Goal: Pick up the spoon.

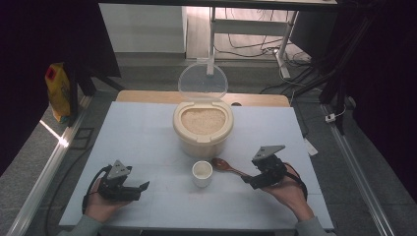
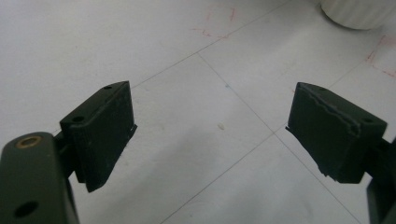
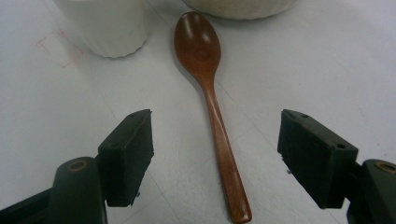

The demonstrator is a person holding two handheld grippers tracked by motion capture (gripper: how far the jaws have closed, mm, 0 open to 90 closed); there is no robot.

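Left gripper point(image 1: 143, 187): held low at the near left of the table point(image 1: 147, 132), in the person's left hand point(image 1: 101, 206). The jaws are spread wide, with nothing between them; bare table surface is seen through the gap in the left gripper view.

Right gripper point(image 1: 244, 180): held at the near right, in the person's right hand point(image 1: 290, 194). The jaws are spread wide and nothing is gripped. In the right gripper view they are seen on either side of the spoon handle, clear of it.

Spoon point(image 3: 210, 100): a brown wooden spoon, laid flat on the table. The handle end is placed between the right gripper's jaws without contact; the bowl end is pointed away, toward the rice container. In the high view the spoon point(image 1: 227, 167) is located just to the right of the cup.

Cup point(image 1: 202, 173): a small white ribbed cup, set upright near the table's middle, between the two grippers and just in front of the rice container.

Rice container point(image 1: 203, 129): a round cream tub, filled with white rice, positioned beyond the cup.

Lid point(image 1: 202, 81): clear, hinged at the far side of the container, raised upright.

Yellow bag point(image 1: 58, 91): seen off the table, at the far left.
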